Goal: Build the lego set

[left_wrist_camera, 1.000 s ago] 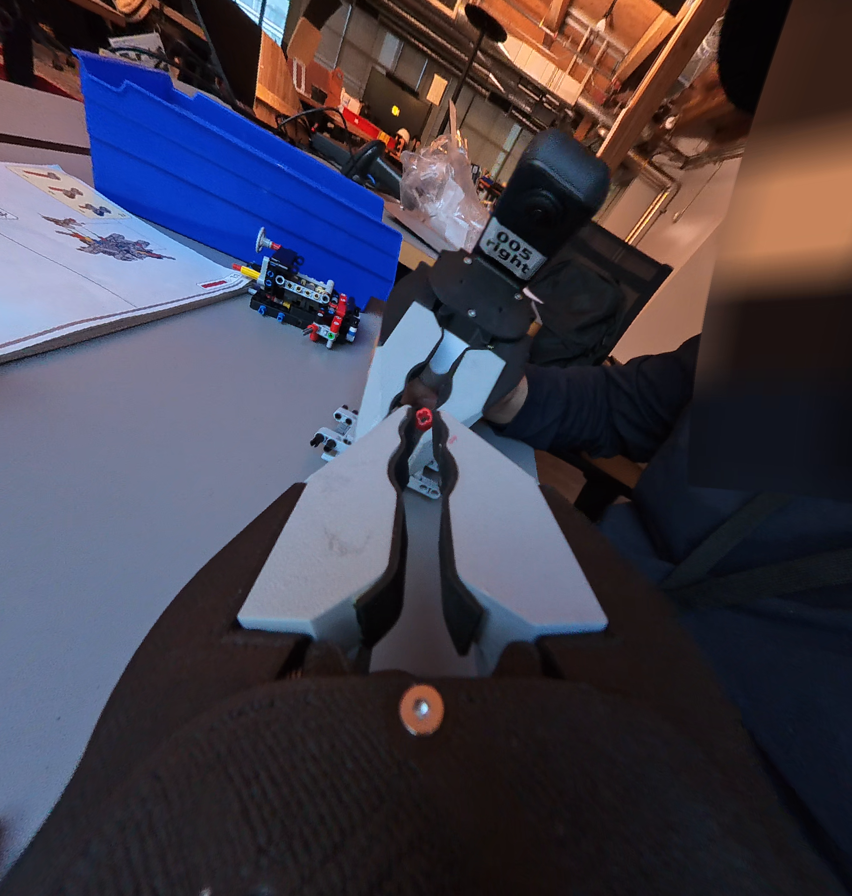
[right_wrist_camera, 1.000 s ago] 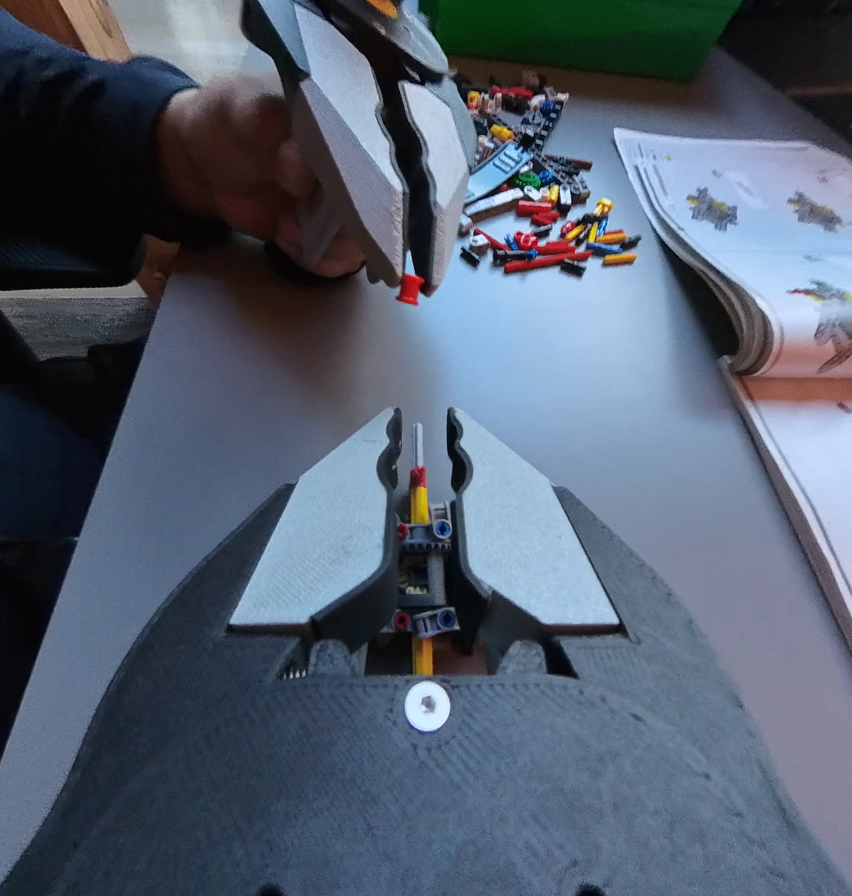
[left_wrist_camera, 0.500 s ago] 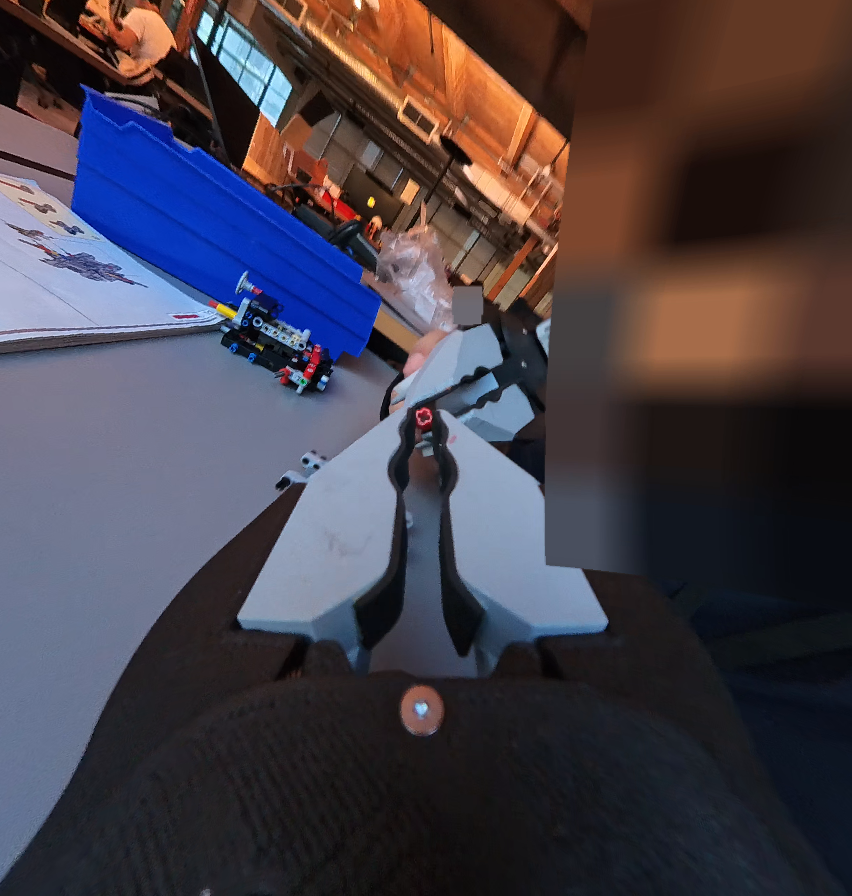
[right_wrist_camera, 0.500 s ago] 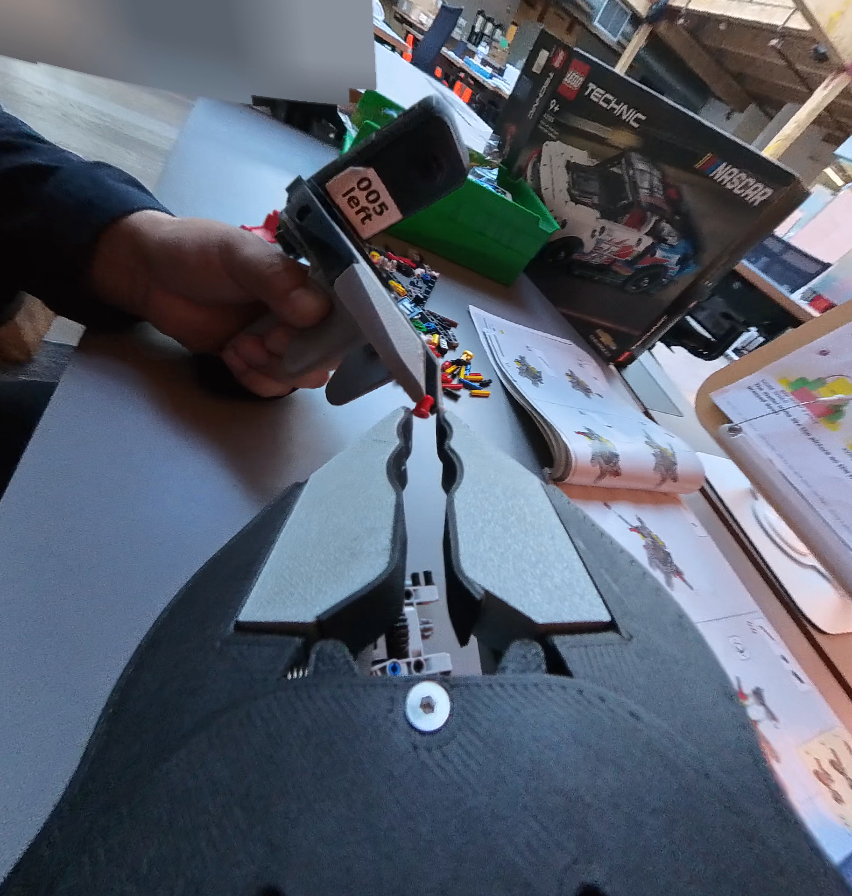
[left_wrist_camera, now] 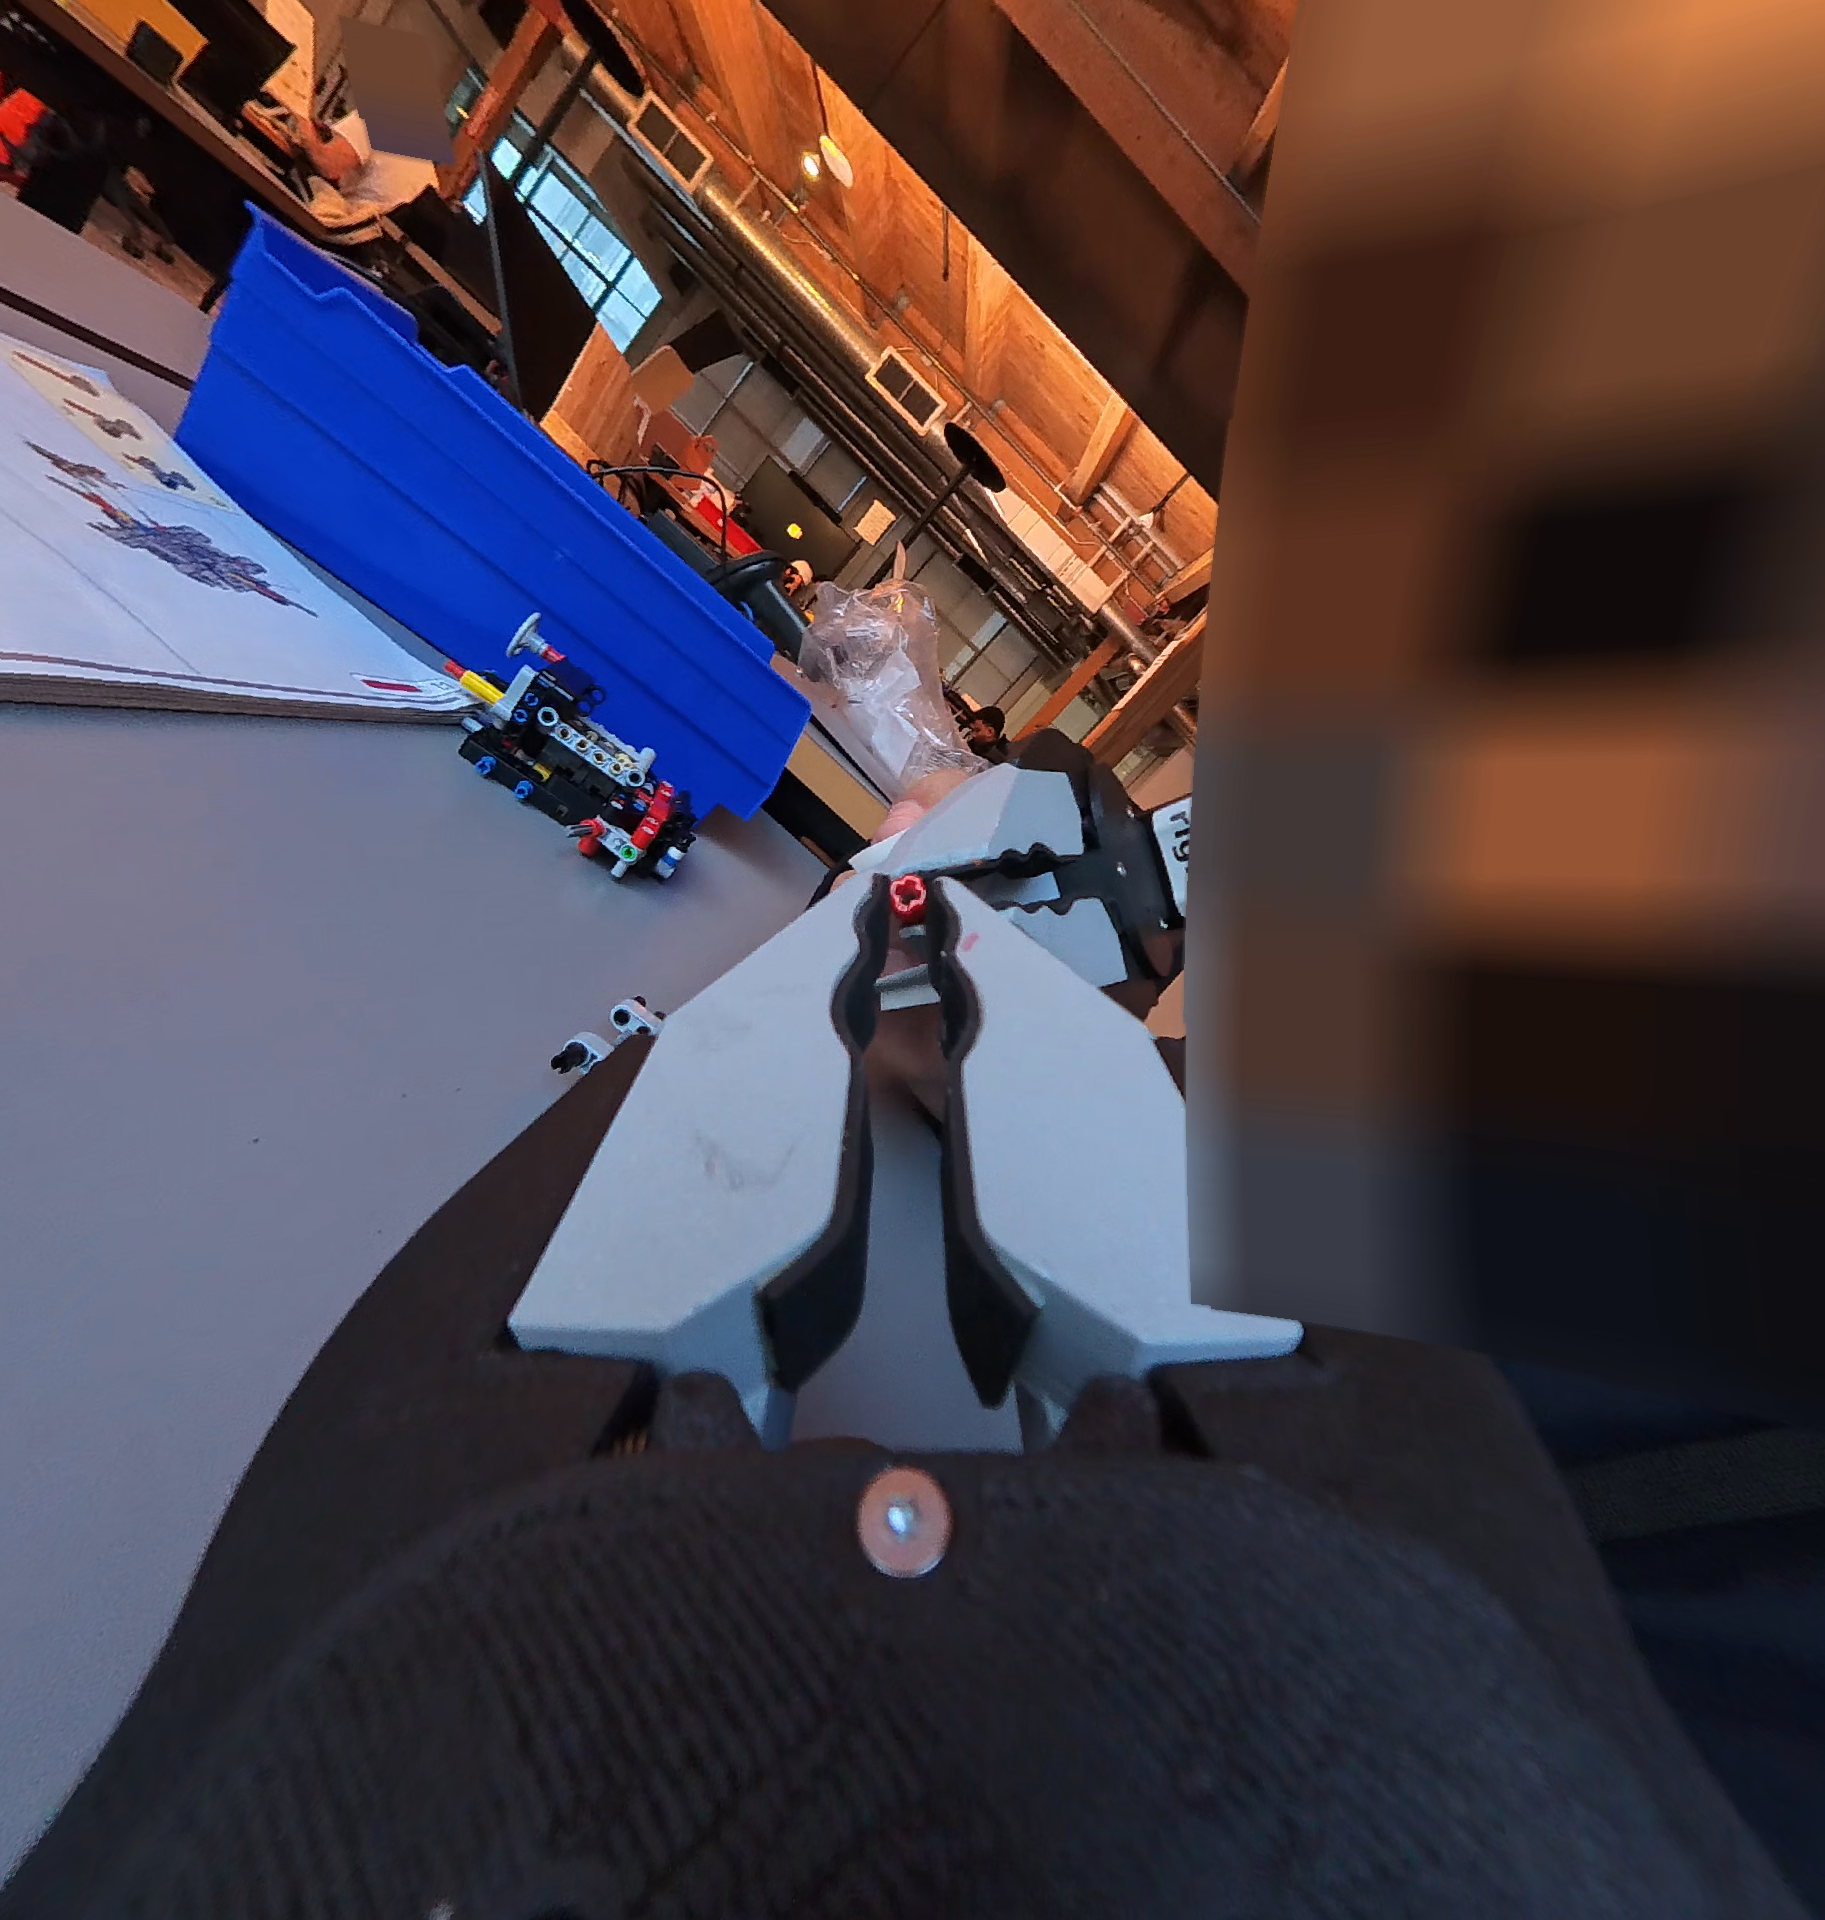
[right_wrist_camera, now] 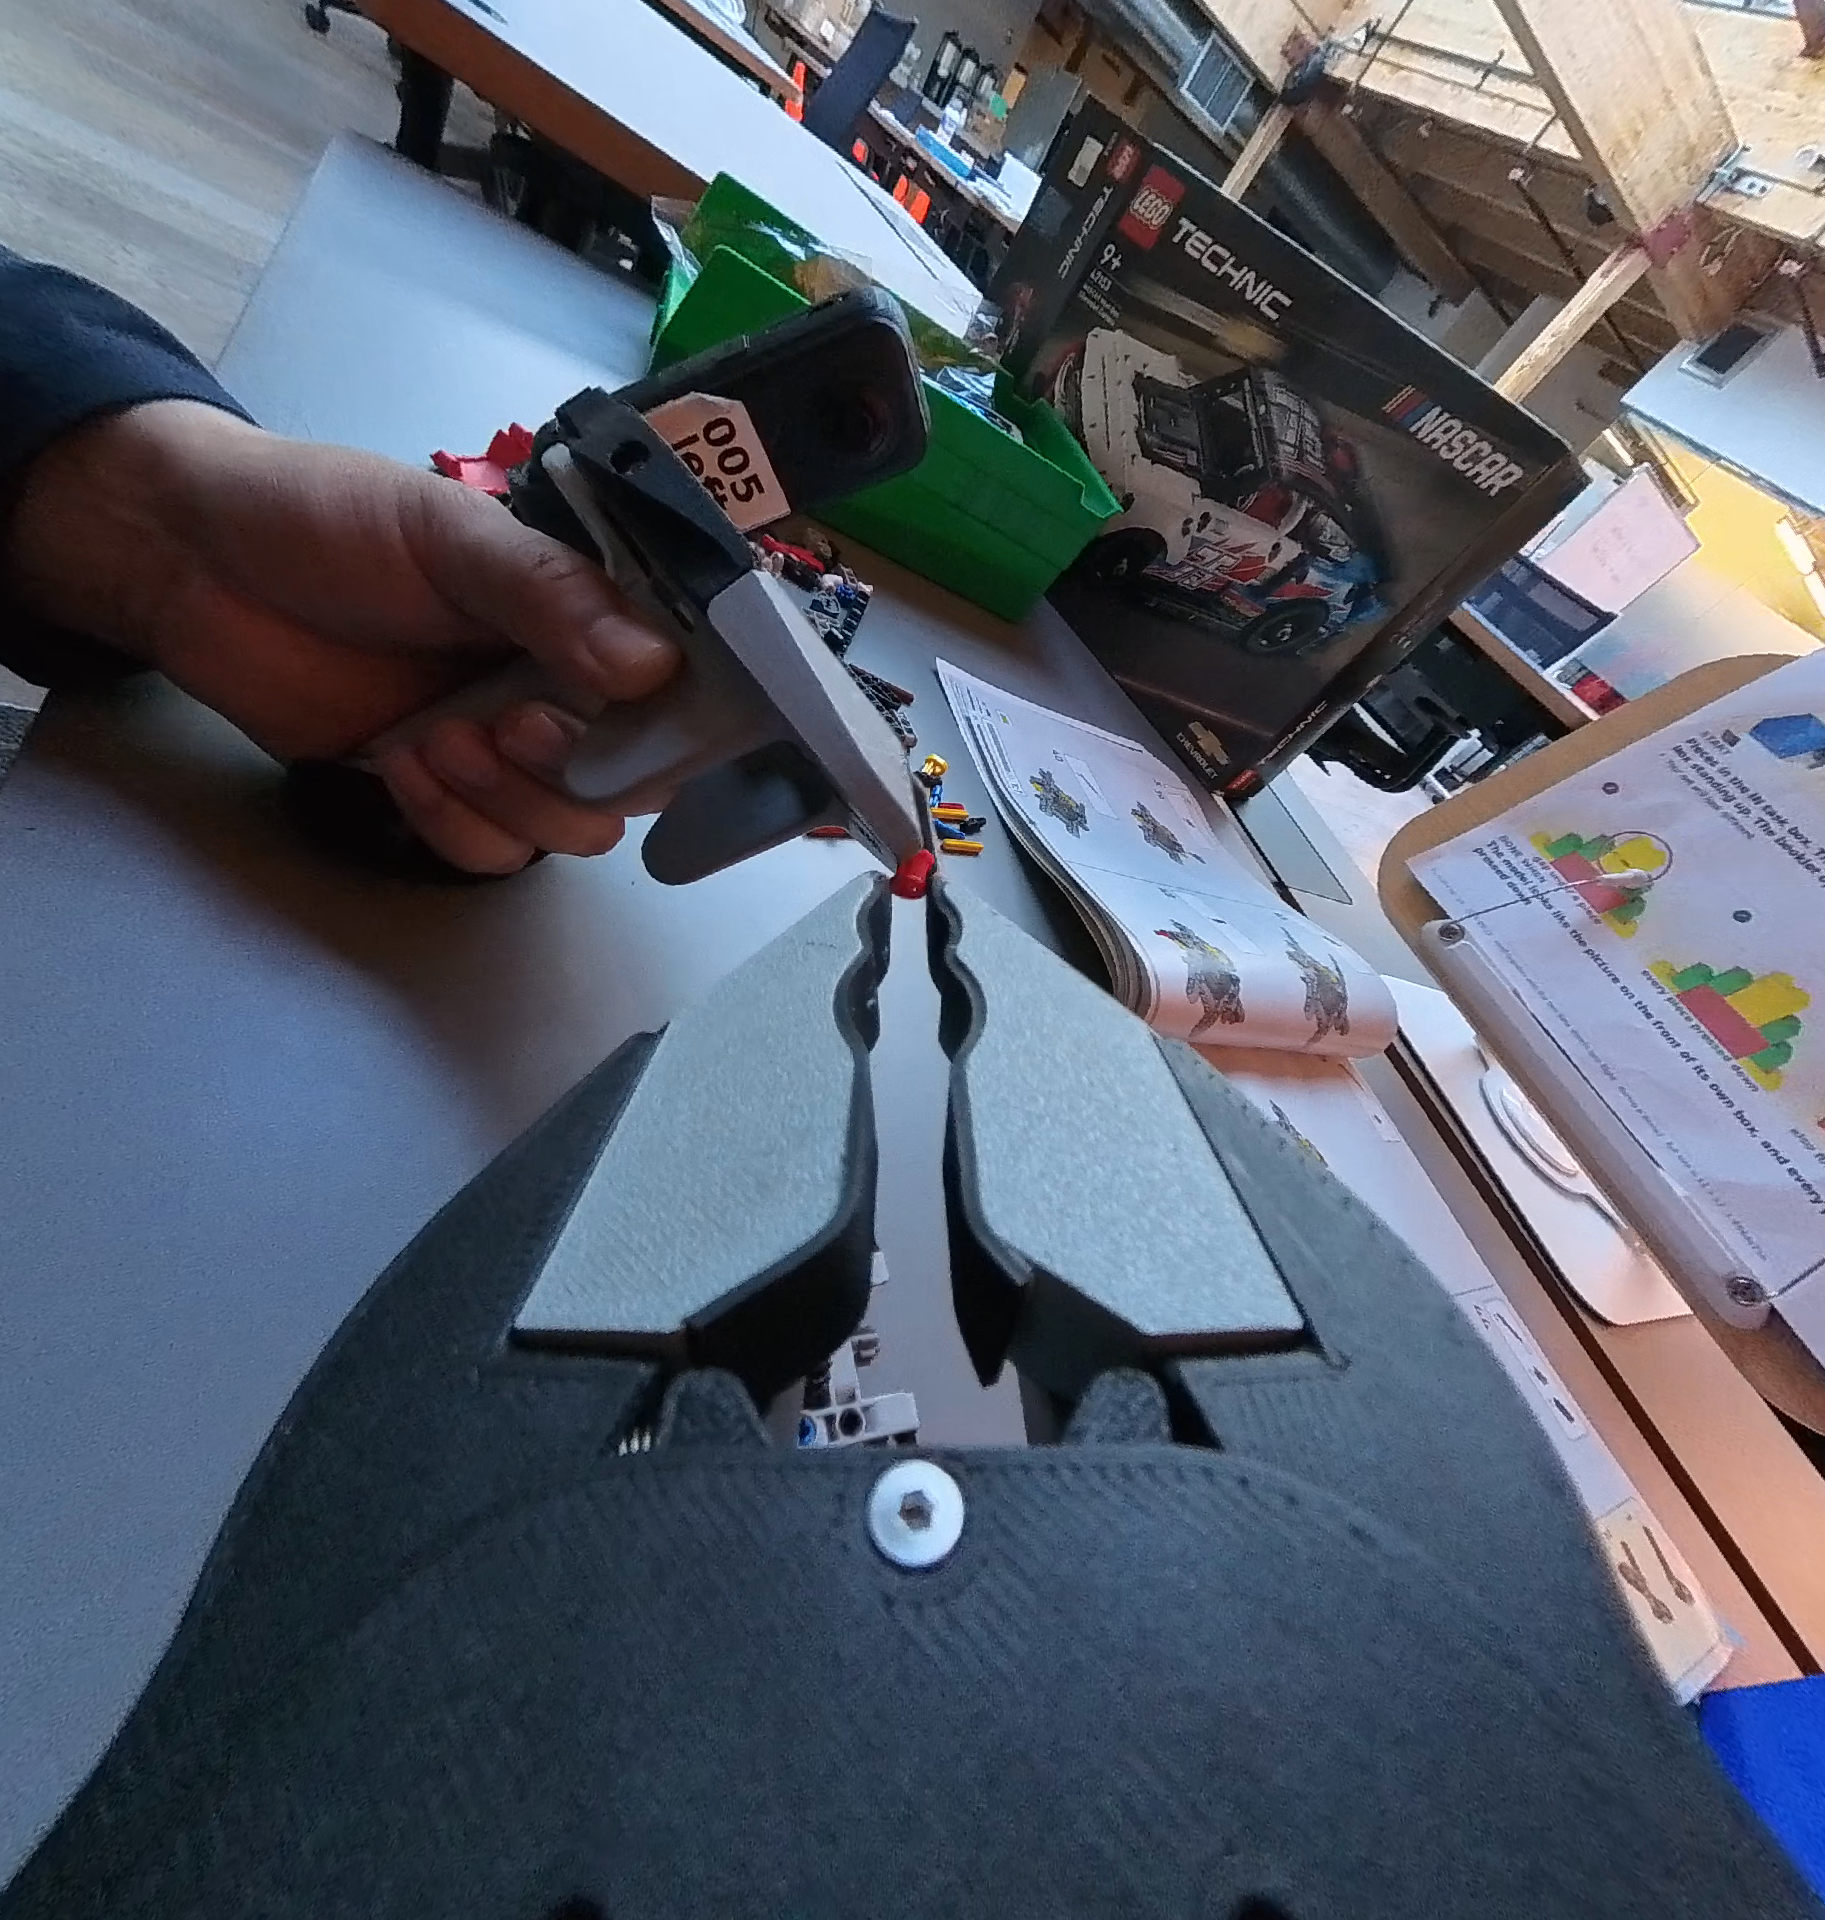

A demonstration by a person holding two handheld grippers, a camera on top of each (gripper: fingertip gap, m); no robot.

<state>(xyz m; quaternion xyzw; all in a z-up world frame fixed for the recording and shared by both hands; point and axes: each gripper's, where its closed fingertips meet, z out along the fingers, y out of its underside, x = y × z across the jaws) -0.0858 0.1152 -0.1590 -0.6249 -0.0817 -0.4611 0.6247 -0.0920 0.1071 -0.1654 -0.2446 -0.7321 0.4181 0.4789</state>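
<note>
Here a small red plastic bush with a cross-shaped hole is pinched at the very tips of the left gripper, above the grey desk. It is judged light, stiff and slippery; a hold across its round sides suits best. The right gripper has jaws slightly spread, tips just beside the bush, nothing gripped.

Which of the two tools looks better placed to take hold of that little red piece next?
The right tool, probably. The left tool already pinches the red bush at its tips, and the right's open fingertips sit just beside it, gap lined up to receive it.
</note>
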